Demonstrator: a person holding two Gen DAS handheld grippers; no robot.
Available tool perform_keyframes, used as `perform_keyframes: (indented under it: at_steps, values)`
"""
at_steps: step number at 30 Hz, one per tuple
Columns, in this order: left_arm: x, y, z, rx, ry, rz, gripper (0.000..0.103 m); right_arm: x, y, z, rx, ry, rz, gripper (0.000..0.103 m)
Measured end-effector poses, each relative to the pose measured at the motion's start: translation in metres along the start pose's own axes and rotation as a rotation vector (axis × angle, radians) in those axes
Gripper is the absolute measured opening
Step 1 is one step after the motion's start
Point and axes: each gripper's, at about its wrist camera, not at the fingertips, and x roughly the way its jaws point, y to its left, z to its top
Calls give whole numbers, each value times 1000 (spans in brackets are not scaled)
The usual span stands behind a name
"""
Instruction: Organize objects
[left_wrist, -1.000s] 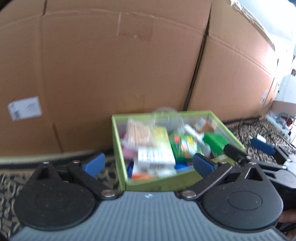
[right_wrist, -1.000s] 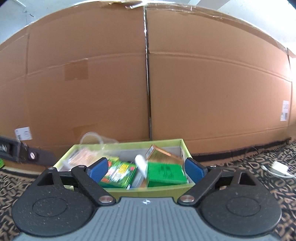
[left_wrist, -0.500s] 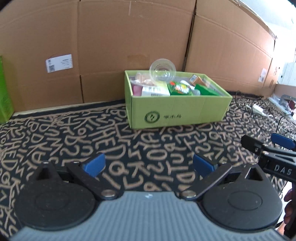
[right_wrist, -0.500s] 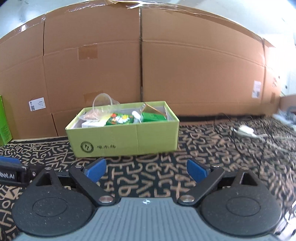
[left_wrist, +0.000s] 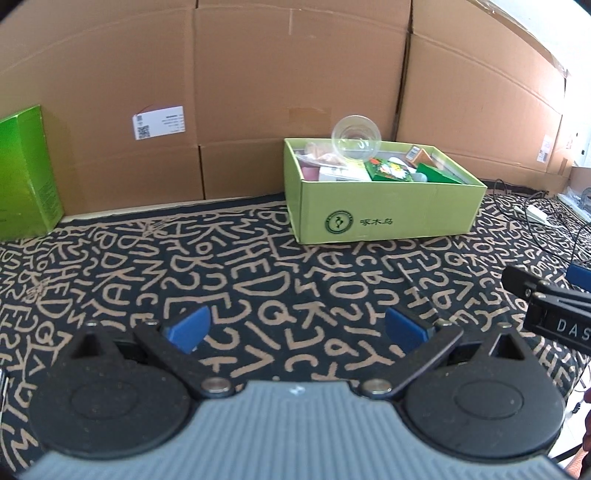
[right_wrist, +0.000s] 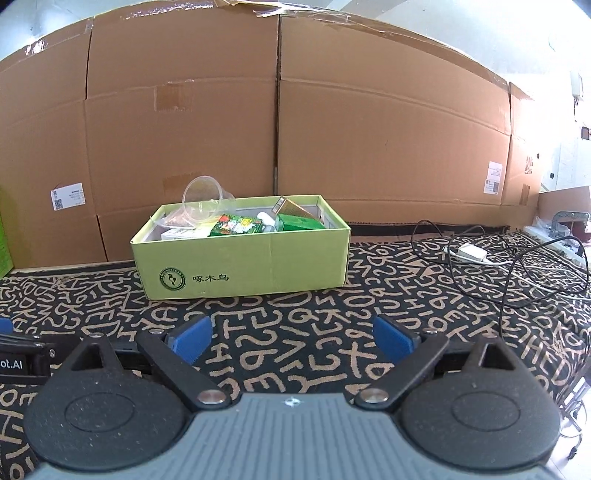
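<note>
Low centre of the left wrist view: left gripper (left_wrist: 297, 326) spread wide, nothing betw the blue pads, patterned rug (left_wrist: 258, 258) showing through. Right gripper (right_wrist: 291, 338) same, released and empty; its tip also shows at right edge of the left view. Green box (right_wrist: 240, 258) sits upper-mid frame, well apart from both, against the cardboard wall (right_wrist: 369, 147). Inside: clear plastic cup (right_wrist: 201, 201) tipped on top at upper left, green cartons (right_wrist: 236, 225), other packets, too jumbled to name. Judgement: cup light, thin-walled, slick, crushes easily, so take by rim w/ gentle squeeze; cartons stiff, pinch across narrow faces. Rug open in front and left of box; cables (right_wrist: 517, 266) right side, snag risk, approach from front
</note>
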Motion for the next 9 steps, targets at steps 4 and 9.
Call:
perform_keyframes:
  at_steps: [4, 9]
  values:
    - [-2, 4, -2, 1, -4, -6, 103, 0, 3, -2, 4, 10, 0, 97]
    - [-5, 5, -4, 4, -7, -12, 103, -2, 5, -2, 13, 14, -1, 97]
